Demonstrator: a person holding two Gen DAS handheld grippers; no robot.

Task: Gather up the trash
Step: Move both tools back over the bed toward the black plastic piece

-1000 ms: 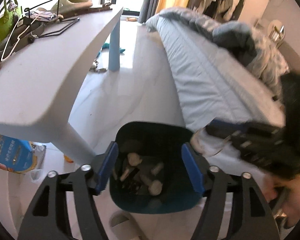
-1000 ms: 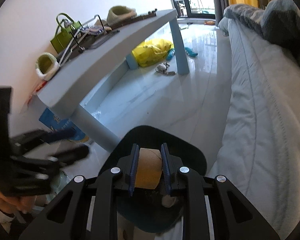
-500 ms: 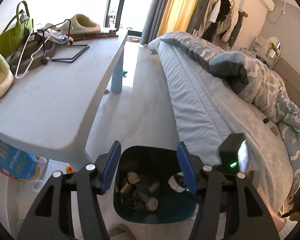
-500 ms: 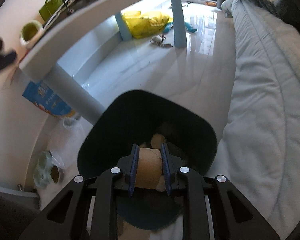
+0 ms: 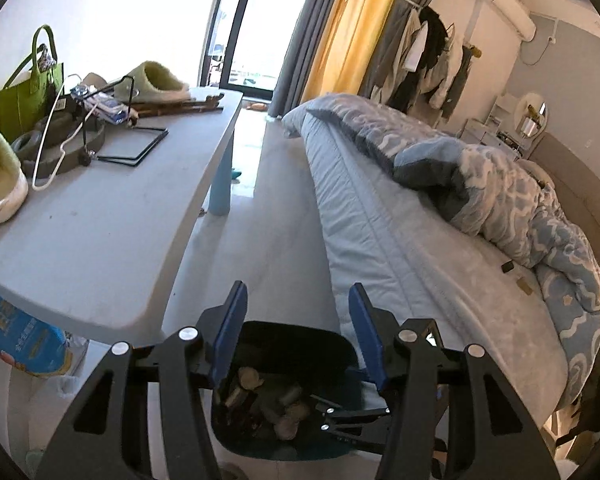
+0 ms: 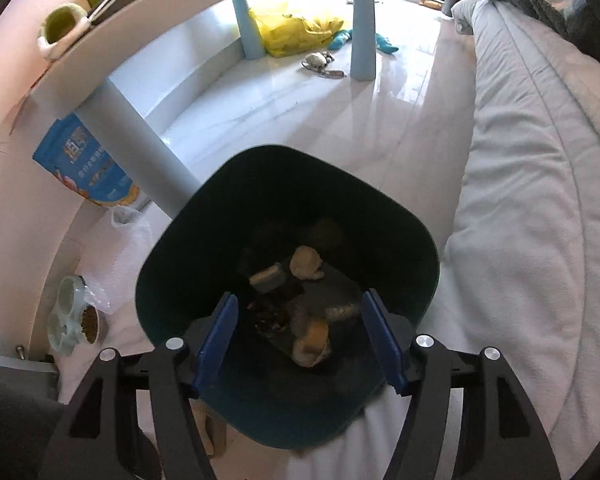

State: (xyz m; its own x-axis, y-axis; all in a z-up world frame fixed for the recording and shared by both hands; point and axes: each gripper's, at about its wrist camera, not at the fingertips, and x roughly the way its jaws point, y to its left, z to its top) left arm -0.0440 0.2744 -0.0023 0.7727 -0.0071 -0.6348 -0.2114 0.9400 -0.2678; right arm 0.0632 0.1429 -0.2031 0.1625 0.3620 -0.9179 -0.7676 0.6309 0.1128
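Both jaws stand wide apart, holding nothing: right gripper [image 6: 300,340] looks straight down into the bin [image 6: 380,208] at the trash [image 6: 306,264] below. Only the left gripper [image 5: 298,332] view shows the bed [image 5: 440,264] and table [image 5: 112,240].

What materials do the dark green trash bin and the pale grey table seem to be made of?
The dark green trash bin looks like moulded plastic with a matt finish: smooth rounded walls, no seams. The pale grey table seems to be smooth plastic or laminate, with a rounded edge and a soft sheen; the pictures cannot settle which.
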